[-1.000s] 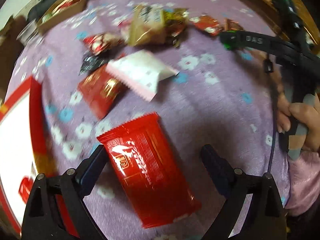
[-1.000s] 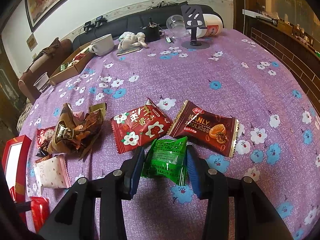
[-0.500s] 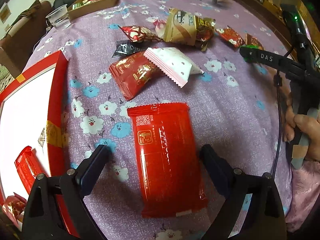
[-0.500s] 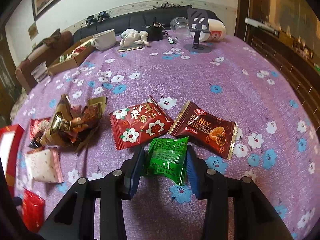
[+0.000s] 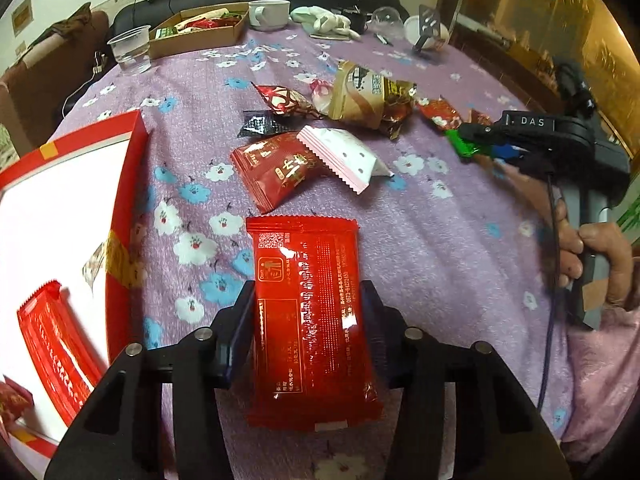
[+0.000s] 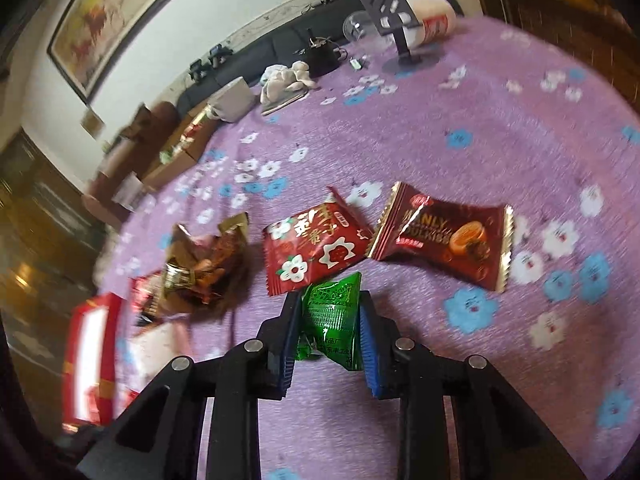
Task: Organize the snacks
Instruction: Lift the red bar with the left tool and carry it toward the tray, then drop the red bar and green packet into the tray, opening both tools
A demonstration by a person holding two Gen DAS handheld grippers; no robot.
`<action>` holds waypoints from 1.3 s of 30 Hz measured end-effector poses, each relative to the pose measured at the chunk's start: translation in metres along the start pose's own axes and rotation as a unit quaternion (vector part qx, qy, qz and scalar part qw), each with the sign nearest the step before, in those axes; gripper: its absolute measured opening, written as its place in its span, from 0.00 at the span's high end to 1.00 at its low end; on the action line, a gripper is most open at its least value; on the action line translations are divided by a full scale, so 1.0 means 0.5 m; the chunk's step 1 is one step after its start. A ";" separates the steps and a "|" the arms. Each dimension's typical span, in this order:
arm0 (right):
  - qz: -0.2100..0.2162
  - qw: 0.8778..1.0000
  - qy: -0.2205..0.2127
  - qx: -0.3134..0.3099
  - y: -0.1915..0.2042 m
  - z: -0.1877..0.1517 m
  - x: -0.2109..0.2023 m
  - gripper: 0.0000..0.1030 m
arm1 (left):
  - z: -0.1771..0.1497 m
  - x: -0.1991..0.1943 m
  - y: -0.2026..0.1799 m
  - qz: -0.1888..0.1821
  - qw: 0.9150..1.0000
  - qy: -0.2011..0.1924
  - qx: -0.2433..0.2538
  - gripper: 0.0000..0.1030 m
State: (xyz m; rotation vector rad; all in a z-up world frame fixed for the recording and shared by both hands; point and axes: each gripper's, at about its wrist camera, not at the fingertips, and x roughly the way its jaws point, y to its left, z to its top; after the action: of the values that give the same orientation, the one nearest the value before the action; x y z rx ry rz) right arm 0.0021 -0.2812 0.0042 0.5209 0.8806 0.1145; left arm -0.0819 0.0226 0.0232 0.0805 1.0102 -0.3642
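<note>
**Trainee:** Why are both tools loaded at once?

**Instructor:** You are clearing two items per pass. Your left gripper (image 5: pixel 307 320) has its jaws pressed against the long edges of the flat red packet (image 5: pixel 308 304), at the near edge of the tabletop (image 5: pixel 432 240). Gripping across the width keeps the glossy film from buckling lengthwise. The red box (image 5: pixel 124 216) sits just beside it along the left edge, open side up, one similar red packet (image 5: pixel 52 344) already inside (the likely drop point, in my judgement).

**Trainee:** And the right side?

**Instructor:** Your right gripper (image 6: pixel 330 322) is narrowed onto the green pouch (image 6: pixel 334 320). It is a small, puffy, crinkled film pillow, so it deforms between the pads. Whether it has left the cloth, you cannot tell here.

**Trainee:** What remains?

**Instructor:** Toward the middle of the tabletop: a dark red flowered sachet (image 6: pixel 316 248) touching a maroon serrated-edge wrapper (image 6: pixel 444 236); further left, a crumpled brown-gold bag (image 6: pixel 204 260). Left view also shows a white-pink pillow pack (image 5: pixel 344 156) overlapping a red sachet (image 5: pixel 276 172). At the far edge stand a cardboard tray (image 5: pixel 196 32), a clear plastic cup (image 5: pixel 129 49) and a white mug (image 5: pixel 269 14).
</note>
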 end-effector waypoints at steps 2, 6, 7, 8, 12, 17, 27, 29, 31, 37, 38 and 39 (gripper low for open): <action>0.045 0.999 0.006 0.017 -0.005 0.002 -0.001 0.72 | 0.000 -0.011 -0.001 -0.004 1.000 -0.009 -0.002 0.54; 0.103 0.995 -0.003 0.017 0.005 0.004 -0.014 0.73 | -0.002 -0.057 0.005 -0.013 0.999 -0.039 -0.013 0.54; 0.122 0.992 -0.008 0.017 0.009 0.005 -0.019 0.73 | -0.001 -0.065 0.007 -0.013 0.999 -0.046 -0.015 0.54; 0.136 0.991 -0.010 0.017 0.011 0.005 -0.022 0.73 | -0.001 -0.073 0.010 -0.013 0.998 -0.052 -0.017 0.54; 0.178 0.984 -0.019 0.014 0.023 0.004 -0.031 0.73 | -0.002 -0.109 0.027 -0.003 0.996 -0.082 -0.022 0.54; 0.186 0.982 -0.029 0.002 0.038 0.000 -0.041 0.73 | -0.008 -0.153 0.071 0.018 0.992 -0.117 -0.041 0.54; 0.215 0.976 -0.003 -0.030 0.144 -0.058 -0.046 0.73 | -0.033 -0.183 0.199 0.060 0.984 -0.133 -0.102 0.53; 0.222 0.974 0.003 -0.044 0.185 -0.070 -0.042 0.73 | -0.039 -0.185 0.216 0.067 0.982 -0.134 -0.111 0.53; 0.233 0.970 0.019 -0.064 0.241 -0.087 -0.031 0.73 | -0.049 -0.189 0.239 0.073 0.980 -0.137 -0.123 0.53; 0.254 0.957 0.081 -0.119 0.391 -0.155 0.035 0.73 | -0.078 -0.192 0.306 0.091 0.974 -0.135 -0.159 0.53; 0.256 0.954 0.091 -0.126 0.410 -0.166 0.044 0.73 | -0.082 -0.191 0.317 0.094 0.973 -0.133 -0.165 0.53; 0.258 0.952 0.100 -0.133 0.430 -0.178 0.056 0.73 | -0.088 -0.190 0.328 0.098 0.972 -0.131 -0.170 0.53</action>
State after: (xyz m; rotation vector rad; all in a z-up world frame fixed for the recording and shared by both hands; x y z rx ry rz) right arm -0.0231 -0.0514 0.0413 0.4815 0.8916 0.7665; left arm -0.1080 0.2110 0.0628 -0.1734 0.7824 -0.0162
